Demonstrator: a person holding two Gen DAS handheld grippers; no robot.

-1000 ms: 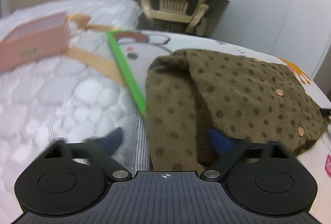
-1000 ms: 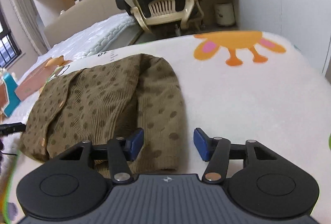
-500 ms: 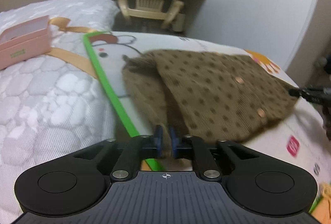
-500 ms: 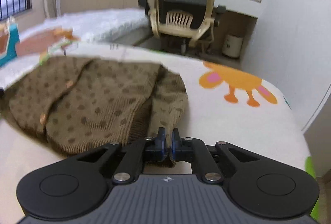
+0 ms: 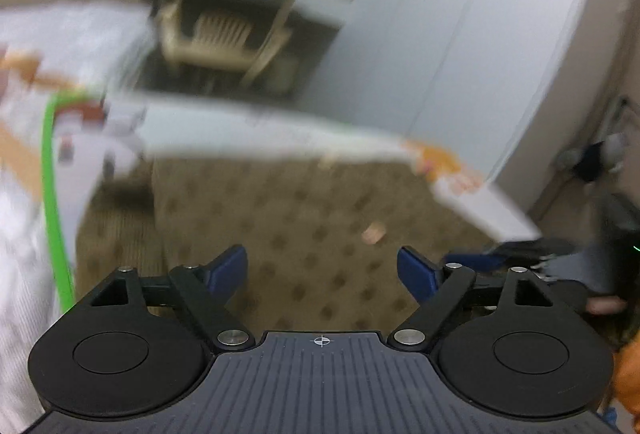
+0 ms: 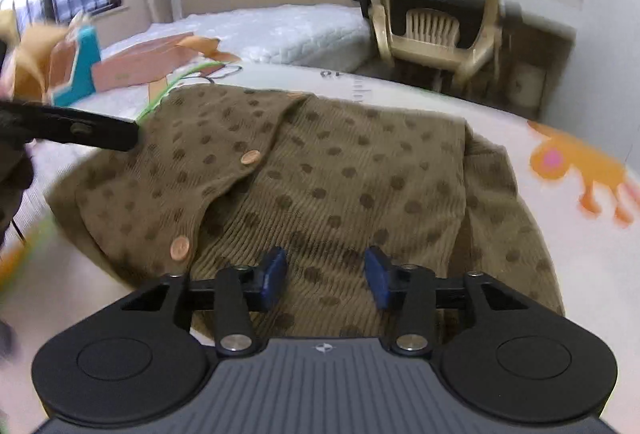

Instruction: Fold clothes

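both grippers have let go. half a second ago each was pinched tight on a near edge of the brown polka-dot cardigan (image 6: 328, 185); now the left gripper (image 5: 322, 268) stands with jaws wide and nothing between them, and the right gripper (image 6: 326, 274) has its jaws apart at a middling gap, also holding nothing. both hover low over the knit.

the cardigan lies on the cartoon-printed play mat (image 6: 560, 242), on the bed. its sides look turned in toward the middle, with a doubled layer along its right side, and the buttoned front faces up with round orange buttons (image 6: 180, 248) showing. my reading: a fold was carried over and dropped, so the garment sits more compact than a second ago. whether more folds are wanted, these views cannot settle.

left view is heavily motion-blurred; that hand is moving fast.

writing: small dark characters are printed on the mat's far edge (image 6: 352, 83), too blurred to read. a pink box (image 6: 136, 67) carries a small mark, not legible now.
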